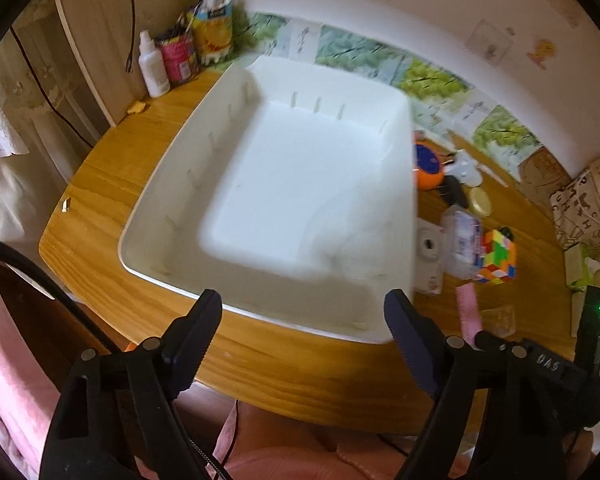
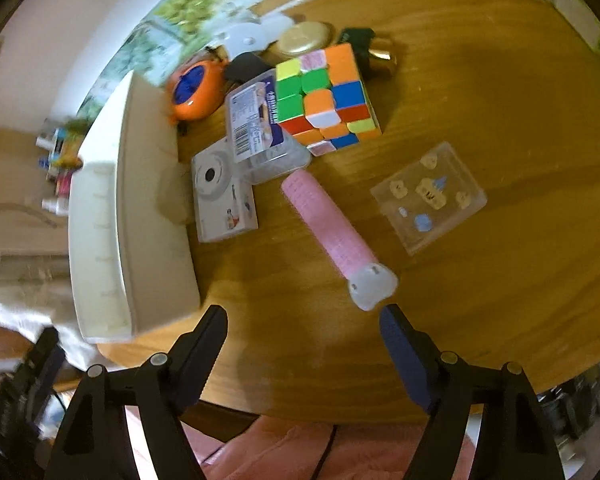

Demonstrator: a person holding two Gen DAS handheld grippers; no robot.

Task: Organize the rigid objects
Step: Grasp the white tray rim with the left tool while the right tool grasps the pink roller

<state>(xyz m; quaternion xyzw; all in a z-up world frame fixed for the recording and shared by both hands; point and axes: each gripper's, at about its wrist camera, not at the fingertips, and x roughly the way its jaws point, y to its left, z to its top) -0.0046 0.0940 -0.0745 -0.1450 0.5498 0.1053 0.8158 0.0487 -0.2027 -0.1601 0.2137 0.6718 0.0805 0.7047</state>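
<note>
A big white bin (image 1: 172, 216) sits on the wooden table with nothing inside. My left gripper (image 1: 302, 316) hovers open over the bin's near rim, with nothing between its fingers. To the right of the bin (image 2: 100, 240) lies a cluster: a colourful puzzle cube (image 2: 328, 96), a clear labelled box (image 2: 260, 128), a small white camera (image 2: 220, 196), an orange alarm clock (image 2: 192, 92), a pink hair roller (image 2: 332, 224) and a clear plastic case (image 2: 428, 196). My right gripper (image 2: 304, 324) stands open just in front of the roller's pale end cap, its fingers apart from it.
Bottles and cartons (image 1: 188, 48) stand at the table's back left corner. A gold lid (image 2: 304, 38), a dark item and white plastic pieces lie behind the cube. Patterned boxes (image 1: 584, 204) sit at the far right. The table's near edge (image 1: 300, 392) runs below both grippers, pink fabric beneath.
</note>
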